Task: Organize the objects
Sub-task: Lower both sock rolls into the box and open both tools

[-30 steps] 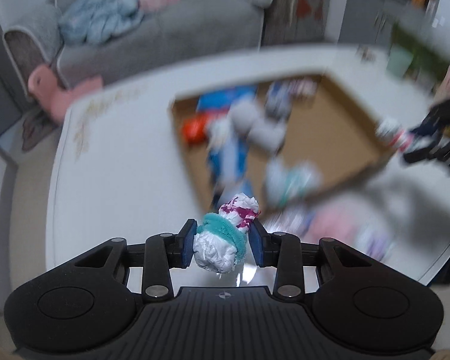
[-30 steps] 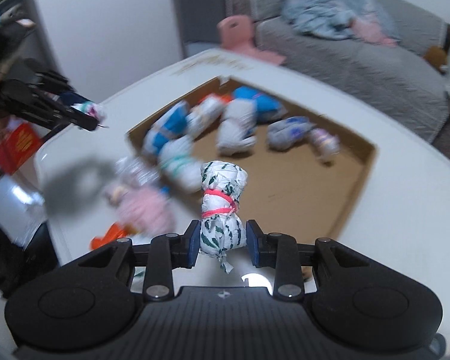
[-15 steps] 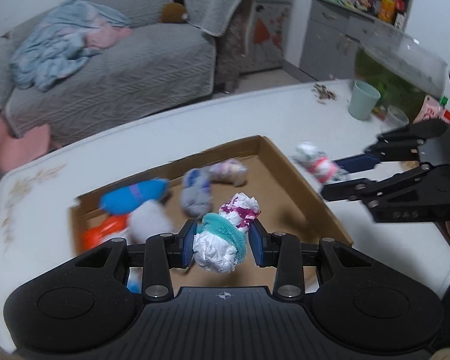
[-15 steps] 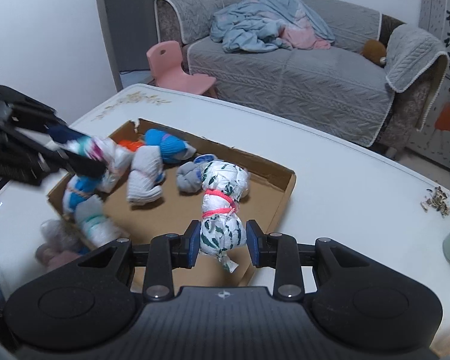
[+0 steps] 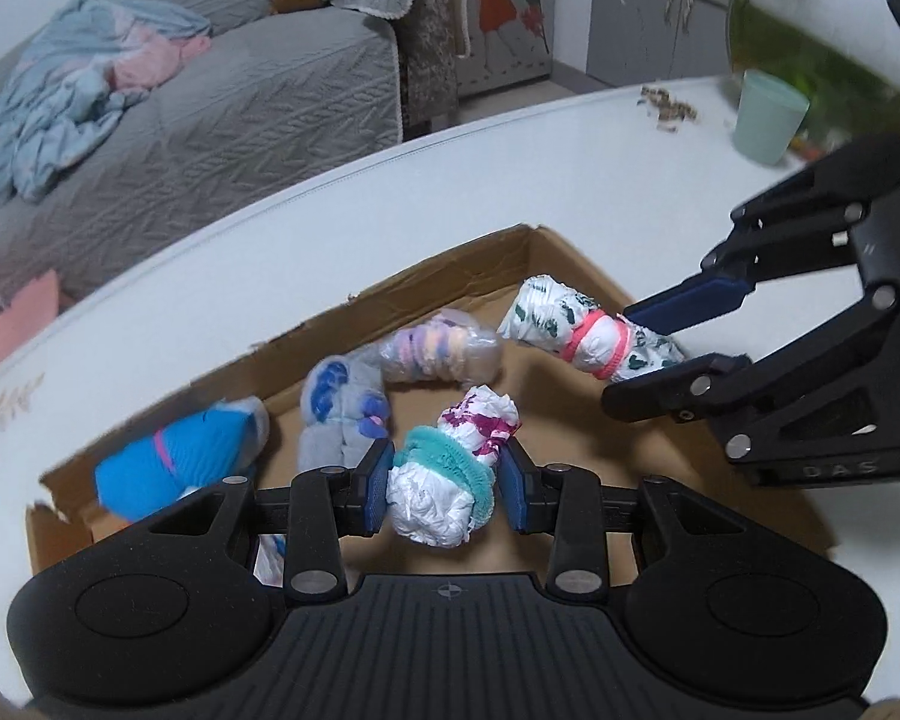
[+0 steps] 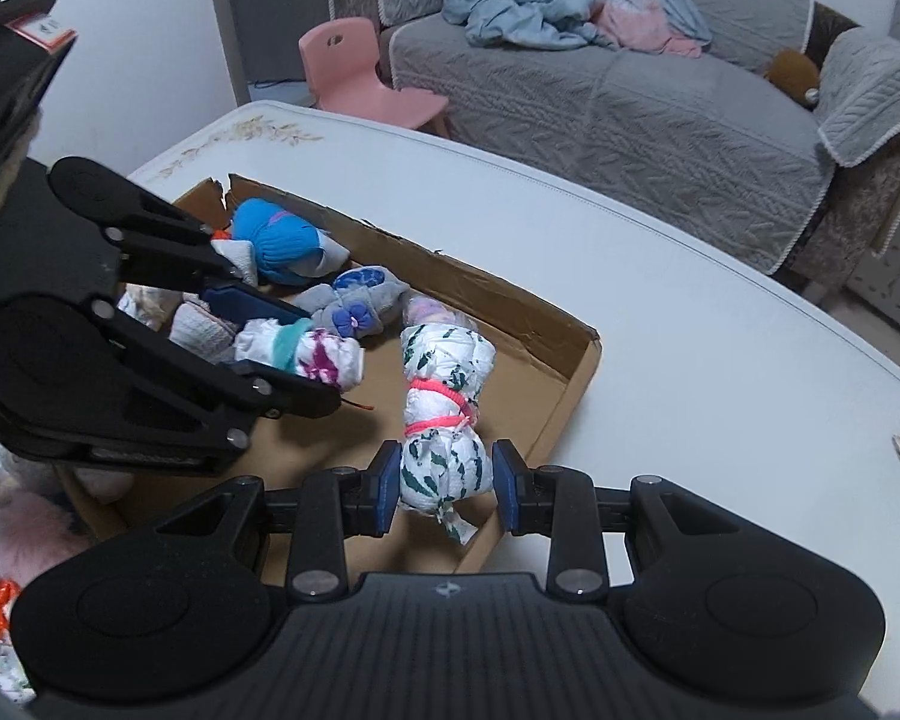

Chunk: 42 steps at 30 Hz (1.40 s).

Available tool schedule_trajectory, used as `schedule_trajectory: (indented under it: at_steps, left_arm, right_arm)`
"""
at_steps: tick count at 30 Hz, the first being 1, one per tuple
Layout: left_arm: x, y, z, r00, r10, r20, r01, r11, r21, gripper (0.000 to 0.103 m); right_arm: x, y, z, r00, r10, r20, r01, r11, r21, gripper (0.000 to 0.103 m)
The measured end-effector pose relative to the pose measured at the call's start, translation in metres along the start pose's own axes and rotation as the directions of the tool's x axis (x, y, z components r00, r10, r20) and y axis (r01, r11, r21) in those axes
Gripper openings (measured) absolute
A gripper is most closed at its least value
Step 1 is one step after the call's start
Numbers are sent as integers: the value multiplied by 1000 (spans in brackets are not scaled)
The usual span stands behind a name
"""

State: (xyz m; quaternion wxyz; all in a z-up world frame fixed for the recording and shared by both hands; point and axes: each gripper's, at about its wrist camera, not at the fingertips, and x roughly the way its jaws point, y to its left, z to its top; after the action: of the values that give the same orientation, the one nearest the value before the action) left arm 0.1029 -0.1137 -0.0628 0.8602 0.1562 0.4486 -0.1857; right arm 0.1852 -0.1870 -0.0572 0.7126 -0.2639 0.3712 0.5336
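Observation:
My left gripper (image 5: 444, 492) is shut on a white bundle with purple spots and a teal band (image 5: 444, 480), held over the cardboard tray (image 5: 450, 267). My right gripper (image 6: 447, 486) is shut on a white bundle with green leaves and a pink band (image 6: 444, 414), held over the tray's near right corner (image 6: 576, 384). Each gripper shows in the other's view: the right one (image 5: 660, 348) and the left one (image 6: 306, 354). In the tray lie a blue bundle (image 5: 174, 468), a grey bundle with blue dots (image 5: 342, 414) and a pastel striped bundle (image 5: 438, 351).
The tray sits on a white table (image 6: 690, 312). A mint cup (image 5: 768, 117) and scattered seeds (image 5: 666, 108) are at the table's far right. Loose pink and orange items (image 6: 24, 534) lie left of the tray. A grey sofa (image 6: 630, 84) and pink chair (image 6: 360, 72) stand beyond.
Both grippers have swung in over the tray with their bundles and come close together, the right one lower over the tray's corner. Both grips are unchanged.

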Motion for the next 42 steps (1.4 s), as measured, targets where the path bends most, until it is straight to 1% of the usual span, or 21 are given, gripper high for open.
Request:
schedule_trajectory:
  at_steps: [2,4,7,10,14,19,25,27,31,32,33,34,40,42]
  left_arm:
    - [6,-1,3,1000,7,3,-7,1000,24,43]
    - [9,-4,4,1000,-7,10,6,999,38,43]
    - [15,-8,6,1000,-5,2,5,998,63,43]
    - [22,-4,7,1000,-3,-7,4,998,57,43]
    - [28,-1,6,1000,-3,-31,5,998,64,43]
    - [34,3,5,999,3,-50,-1,999,41,44]
    - [35,7,7,998,-1,-66,2,1000,12,45]
    - [36,9,9,997,-1,-75,0,1000,-13,49]
    - [37,14,11,996,-9,-84,5,999,-53,50]
    - [37,15,11,996,-7,-86,2,998,-62,53]
    - [37,16,11,996,0,-90,-6,998,-67,60]
    - [37,17,11,996,7,-94,-14,998,-68,62]
    - [33,21,7,995,-9,-94,1,997,-81,64]
    - [32,20,8,995,-4,-96,-3,998,-68,64]
  right_arm:
    - [5,1,1,1000,7,-9,-7,1000,-11,29]
    - [10,3,2,1000,9,-24,-10,999,-35,29]
    - [17,3,0,999,12,-47,-15,999,-48,29]
    - [18,0,3,999,23,-43,-26,998,-54,30]
    - [16,2,2,999,18,-44,-21,997,-69,30]
    - [14,5,7,999,4,-39,-8,995,-103,30]
    - [17,-2,5,999,-3,-40,0,997,-77,30]
    - [17,-3,5,999,3,-39,-6,997,-71,31]
    - [18,-3,7,999,1,-36,-4,997,-73,31]
    - [18,-3,7,999,-5,-34,2,997,-72,32]
    - [18,-3,8,999,-6,-34,3,997,-72,32]
    - [19,-3,8,999,-6,-34,3,997,-76,33]
    - [16,-1,8,999,-8,-36,5,996,-87,36]
    - [14,-1,8,999,-4,-41,0,996,-87,37]
